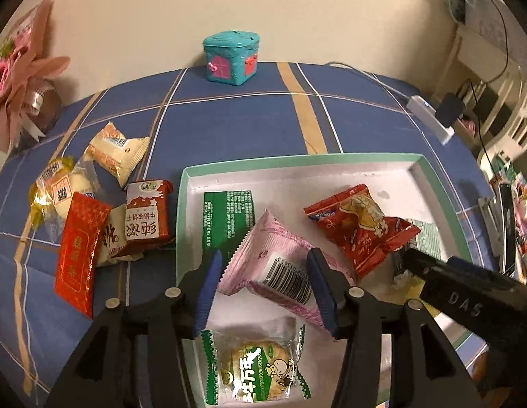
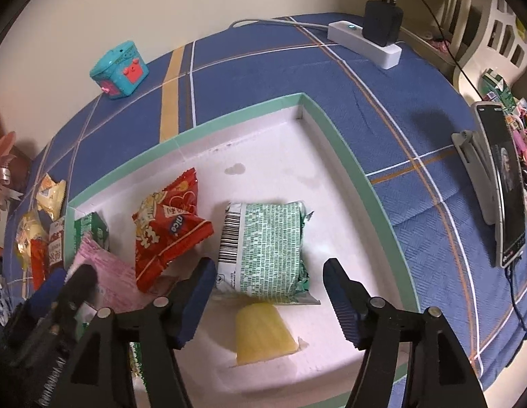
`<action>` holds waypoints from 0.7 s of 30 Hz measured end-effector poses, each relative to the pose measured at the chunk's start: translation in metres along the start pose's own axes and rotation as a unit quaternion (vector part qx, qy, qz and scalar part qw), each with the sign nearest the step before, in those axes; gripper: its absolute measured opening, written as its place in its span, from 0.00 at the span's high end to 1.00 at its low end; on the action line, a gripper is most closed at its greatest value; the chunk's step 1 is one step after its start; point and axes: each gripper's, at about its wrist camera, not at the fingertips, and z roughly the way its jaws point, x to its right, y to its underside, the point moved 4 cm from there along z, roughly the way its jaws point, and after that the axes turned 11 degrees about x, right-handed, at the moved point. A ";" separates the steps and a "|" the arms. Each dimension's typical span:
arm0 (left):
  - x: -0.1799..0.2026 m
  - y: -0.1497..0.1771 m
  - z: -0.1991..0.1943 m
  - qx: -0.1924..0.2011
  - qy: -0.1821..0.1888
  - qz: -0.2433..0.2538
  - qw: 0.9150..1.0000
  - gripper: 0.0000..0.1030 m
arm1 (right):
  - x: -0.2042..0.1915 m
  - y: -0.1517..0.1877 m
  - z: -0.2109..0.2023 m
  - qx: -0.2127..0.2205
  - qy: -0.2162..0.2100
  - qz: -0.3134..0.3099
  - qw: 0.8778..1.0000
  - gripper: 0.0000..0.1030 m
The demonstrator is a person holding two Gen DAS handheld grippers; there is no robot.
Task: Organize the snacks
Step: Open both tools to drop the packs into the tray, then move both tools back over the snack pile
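We note a woven, matt blue cloth [image 2: 416, 108] with a fine ribbed texture covering the table. On it rests the tray [image 2: 341, 156], seemingly of cardboard: matt green rim, white inner floor, dull and lightly stained. Inside the tray, the red packet [image 2: 168, 227] is glossy crinkled film; the green-printed packet [image 2: 263, 248] beside it has shiny foil-like crimped ends; the pink packet [image 1: 280, 261] looks softer, with a satin sheen. Left of the tray, the red-and-gold sachet [image 1: 80, 255] gleams. Beyond the tray, the teal box [image 1: 231, 56] appears to be smooth plastic. The gripper pads [image 1: 209, 292] are blue and ribbed, on matt black plastic arms.
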 end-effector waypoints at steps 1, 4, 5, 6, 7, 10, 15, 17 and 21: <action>0.001 0.000 0.000 -0.001 -0.001 0.004 1.000 0.46 | 0.001 -0.001 -0.002 0.002 0.002 0.000 1.000 0.30; 0.005 0.000 -0.002 -0.005 -0.006 0.016 1.000 0.44 | 0.002 -0.004 -0.008 0.006 0.004 0.001 1.000 0.26; 0.006 -0.001 -0.003 -0.006 -0.006 0.019 1.000 0.38 | 0.002 -0.005 -0.011 0.010 0.006 0.001 1.000 0.24; 0.007 -0.002 -0.005 -0.005 -0.006 0.023 1.000 0.31 | 0.002 -0.006 -0.014 0.014 0.008 0.002 1.000 0.22; 0.008 -0.002 -0.007 -0.005 -0.006 0.024 1.000 0.31 | 0.002 -0.007 -0.017 0.020 0.010 0.002 1.000 0.21; 0.012 -0.007 -0.014 -0.002 -0.005 0.032 0.999 0.31 | 0.003 -0.011 -0.030 0.035 0.010 -0.001 0.999 0.20; 0.013 -0.014 -0.027 0.001 -0.011 0.034 0.999 0.20 | 0.002 -0.017 -0.045 0.054 0.010 -0.002 0.998 0.16; 0.010 -0.016 -0.032 0.001 -0.014 0.029 0.999 0.20 | 0.001 -0.019 -0.048 0.055 0.010 -0.002 0.998 0.16; -0.001 -0.016 -0.035 -0.006 -0.033 0.016 0.999 0.20 | 0.000 -0.017 -0.050 0.051 0.008 -0.003 0.999 0.16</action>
